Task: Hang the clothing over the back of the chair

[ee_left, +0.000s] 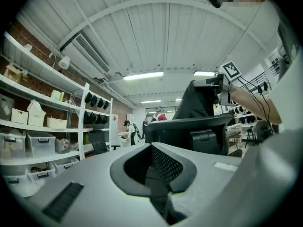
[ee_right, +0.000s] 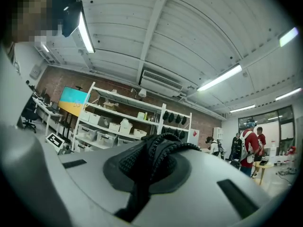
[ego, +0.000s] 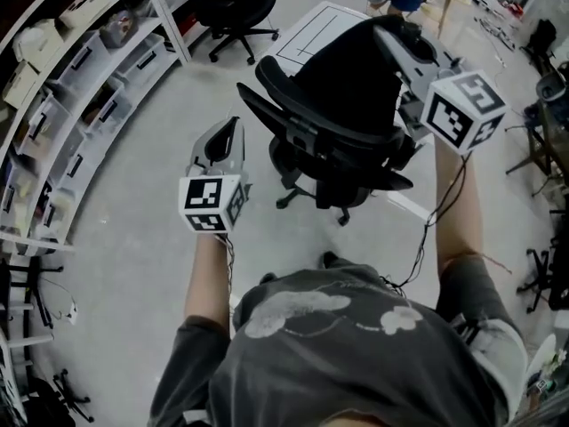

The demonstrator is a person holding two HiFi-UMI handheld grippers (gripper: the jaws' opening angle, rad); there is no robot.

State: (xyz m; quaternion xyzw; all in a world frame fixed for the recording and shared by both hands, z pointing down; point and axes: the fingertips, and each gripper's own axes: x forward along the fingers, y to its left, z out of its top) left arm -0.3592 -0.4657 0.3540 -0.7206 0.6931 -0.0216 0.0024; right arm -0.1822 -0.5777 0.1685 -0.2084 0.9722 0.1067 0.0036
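The right gripper (ego: 386,32) has its jaws pressed together on the clothing (ego: 347,69), a black garment; in the right gripper view a bunched fold of the dark fabric (ee_right: 156,151) sits pinched between the 2 pads of the gripper (ee_right: 154,159). The gripper points level, up at the far right side of the chair (ego: 302,133). From the pinch the clothing falls in a dark peak over the top of the chair back, hiding most of it in the head view. In the left gripper view the same clothing (ee_left: 196,100) rises from behind the chair back (ee_left: 189,131) up to the right gripper (ee_left: 214,82). I cannot tell whether it lies on the back or only hangs against it. The left gripper (ego: 233,126) is held level on the near left side of the chair, apart from it. Its jaws (ee_left: 158,168) are spread with nothing between them, 1 textured pad (ee_left: 166,162) showing its inner face. Shelves (ego: 71,69) with bins line the left wall. A 2nd black chair (ego: 236,12) stands farther off on the grey floor (ego: 142,238). People (ee_right: 248,145) stand in the background.
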